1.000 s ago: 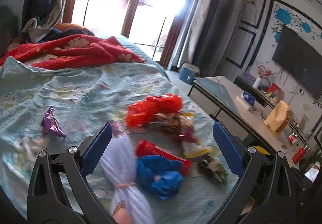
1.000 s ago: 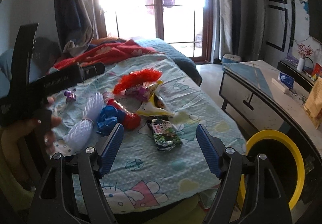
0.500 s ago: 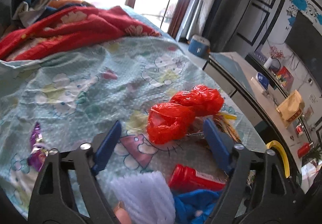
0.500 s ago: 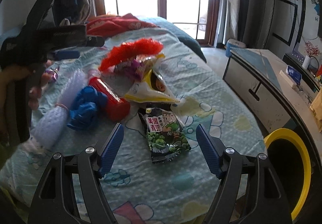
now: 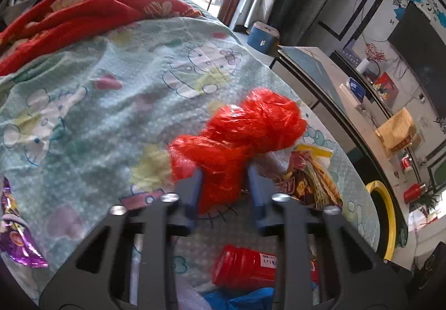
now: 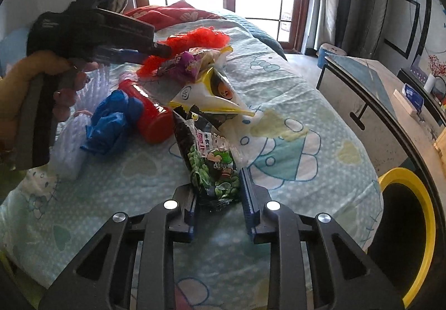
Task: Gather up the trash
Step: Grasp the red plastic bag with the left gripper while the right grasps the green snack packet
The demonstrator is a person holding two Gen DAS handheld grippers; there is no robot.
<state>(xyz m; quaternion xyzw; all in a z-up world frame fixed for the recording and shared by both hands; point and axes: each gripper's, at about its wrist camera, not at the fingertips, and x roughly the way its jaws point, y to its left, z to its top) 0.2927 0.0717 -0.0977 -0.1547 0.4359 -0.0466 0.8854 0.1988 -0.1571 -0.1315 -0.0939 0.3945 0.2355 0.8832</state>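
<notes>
Both jaw pairs have just been closing. left gripper is pinched on the near end of the red plastic bag, a crumpled spot that squeezes thin. right gripper clamps the bottom edge of the green pea snack packet, an edge grip since it lies flat. Landmark is the yellow-rimmed bin: packet just left of it on the bed sheet, red bag further left and behind. Packet shows Chinese print, only partly readable; no other label is legible

The red plastic bag is blurred. Just below it, the red bottle is partly hidden behind the gripper frame, and the blue bag beside the bottle is cut off by the bottom edge.
</notes>
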